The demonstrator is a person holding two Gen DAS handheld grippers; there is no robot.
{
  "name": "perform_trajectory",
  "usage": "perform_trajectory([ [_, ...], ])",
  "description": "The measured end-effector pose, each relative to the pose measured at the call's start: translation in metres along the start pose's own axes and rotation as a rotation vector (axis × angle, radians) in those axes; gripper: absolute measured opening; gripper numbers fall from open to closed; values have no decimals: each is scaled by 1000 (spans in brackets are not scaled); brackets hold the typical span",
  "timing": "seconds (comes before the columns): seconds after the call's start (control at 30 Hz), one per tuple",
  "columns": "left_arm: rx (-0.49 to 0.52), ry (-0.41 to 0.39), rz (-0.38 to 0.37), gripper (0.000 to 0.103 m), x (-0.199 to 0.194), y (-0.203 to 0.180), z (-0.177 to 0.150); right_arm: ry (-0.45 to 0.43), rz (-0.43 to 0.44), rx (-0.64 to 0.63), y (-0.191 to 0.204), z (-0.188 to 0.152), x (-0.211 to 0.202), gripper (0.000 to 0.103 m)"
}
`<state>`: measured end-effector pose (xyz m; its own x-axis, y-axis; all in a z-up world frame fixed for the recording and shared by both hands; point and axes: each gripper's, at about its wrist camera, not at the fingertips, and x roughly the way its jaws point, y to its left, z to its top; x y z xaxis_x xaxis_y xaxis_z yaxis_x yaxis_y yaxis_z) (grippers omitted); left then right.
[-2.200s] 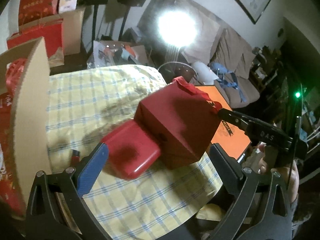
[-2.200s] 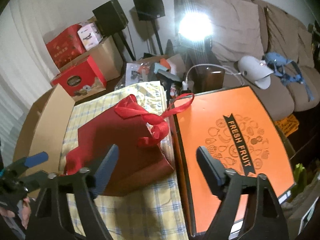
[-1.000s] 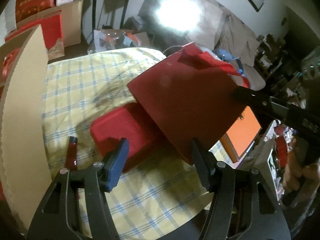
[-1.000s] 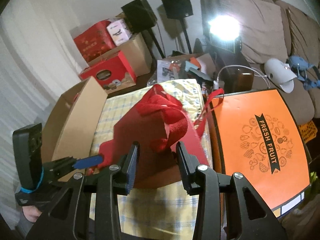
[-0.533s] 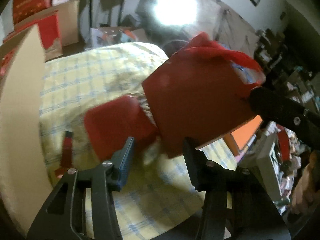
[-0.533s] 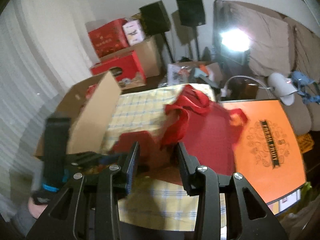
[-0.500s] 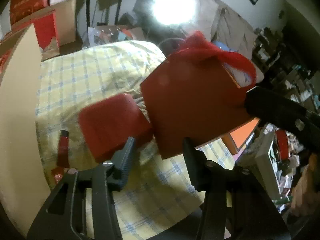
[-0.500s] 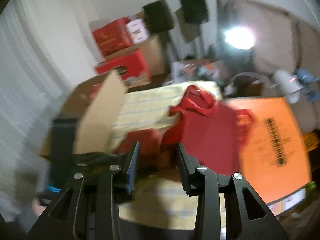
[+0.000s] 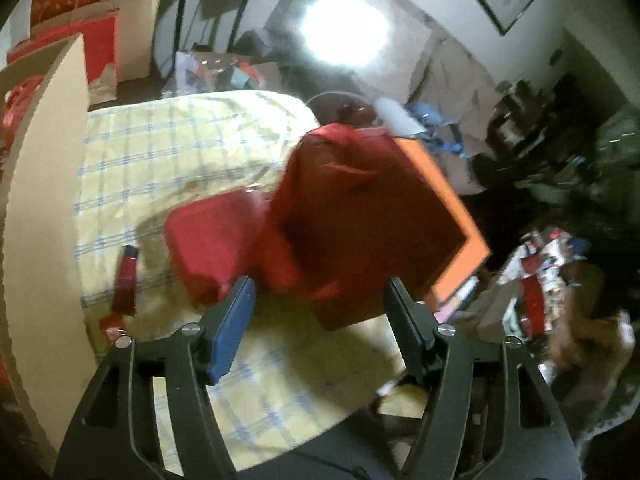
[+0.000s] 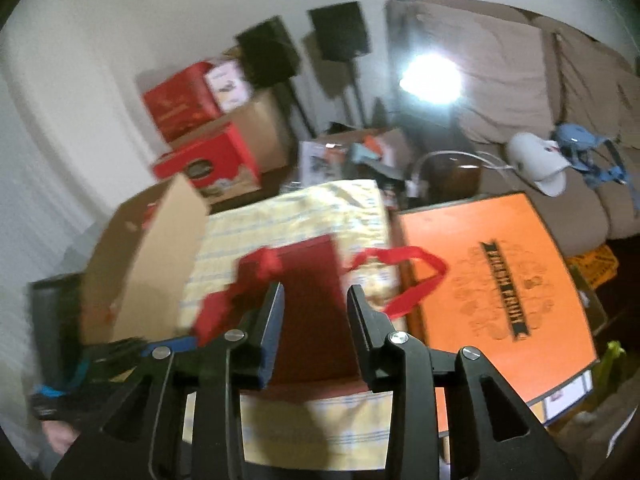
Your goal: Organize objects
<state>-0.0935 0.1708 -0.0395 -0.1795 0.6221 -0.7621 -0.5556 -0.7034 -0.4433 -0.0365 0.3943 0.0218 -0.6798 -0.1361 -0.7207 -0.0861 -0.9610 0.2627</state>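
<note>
A red gift bag (image 9: 360,220) with ribbon handles leans tilted on the yellow checked table (image 9: 160,152), against a flat red box (image 9: 208,248). My left gripper (image 9: 320,320) hovers just in front of both. Its jaws are opening, and only the bag's lower corner shows between them, untouched. In the right wrist view the bag (image 10: 312,280) lies under my right gripper (image 10: 314,312). That gripper's jaws stand a narrow gap apart, and the bag's red side shows through the gap, unpinched. One ribbon loop (image 10: 400,272) lies slack to the right. Both views are blurred.
A tall cardboard flap (image 9: 40,200) walls the table's left side. A small red tube (image 9: 126,280) lies beside it. A large orange fruit box (image 10: 492,288) borders the table on the right. Red cartons, speakers and a sofa stand behind. A hand (image 9: 588,320) is at far right.
Half a second ago the bag hung from my right gripper with its handles pulled up. Now it sits lower with slack handles. My left jaws have widened after narrowing.
</note>
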Motion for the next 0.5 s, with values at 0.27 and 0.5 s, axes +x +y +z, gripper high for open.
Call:
perform_trajectory([
  [0.27,20,15,-18,59,13,-22,6,71,36,73,-26,-11,19,34],
  [0.5,7,23,-61,42,24,-27,13,114,108,102,-29,-23,25,19],
])
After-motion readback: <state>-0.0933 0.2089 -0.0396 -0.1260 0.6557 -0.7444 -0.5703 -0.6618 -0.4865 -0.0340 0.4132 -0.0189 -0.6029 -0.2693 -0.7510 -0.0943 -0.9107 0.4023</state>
